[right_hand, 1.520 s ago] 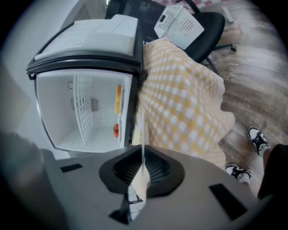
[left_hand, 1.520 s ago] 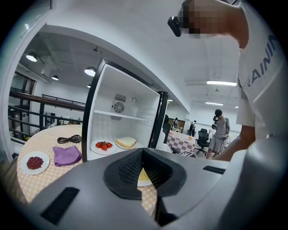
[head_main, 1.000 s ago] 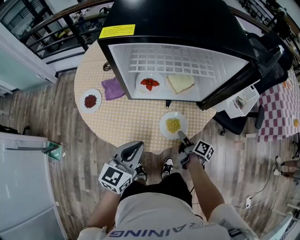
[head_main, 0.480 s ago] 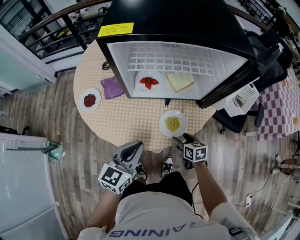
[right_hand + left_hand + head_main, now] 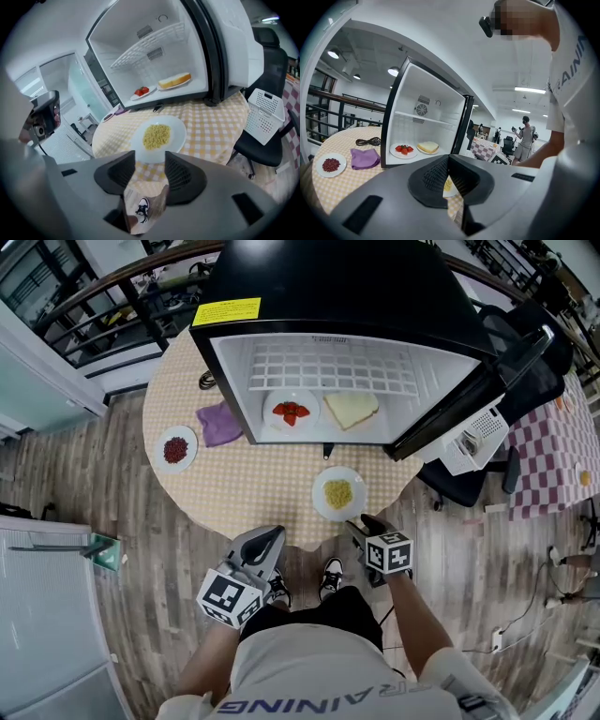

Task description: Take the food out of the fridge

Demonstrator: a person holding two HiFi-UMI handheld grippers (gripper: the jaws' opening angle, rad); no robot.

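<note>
nearest the person, off the table's near edge, the left gripper (image 5: 270,536) hangs over the wood floor w/ its jaws clenched tip to tip, nothing in them. the right gripper (image 5: 360,521) sits at the table's near edge, pointing down at the plate of yellow kernels (image 5: 337,493). its jaws stand apart and have just been closing a little; nothing is between them, and the plate is just beyond the tips, untouched.

that plate is on the round checked table (image 5: 253,484) near the near edge, in front of the fridge.

further back, the black mini fridge (image 5: 347,287) stands on the table w/ its door (image 5: 487,381) swung open to the right. on its floor: a plate of strawberries (image 5: 292,412) at left, a slice of bread (image 5: 351,410) just beside it at right. wire shelf above is bare.

left of the fridge, a purple cloth (image 5: 220,424) lies against its side. a plate of red beans (image 5: 176,449) is at the table's left edge. a black cable (image 5: 206,381) is coiled toward the far left edge.
</note>
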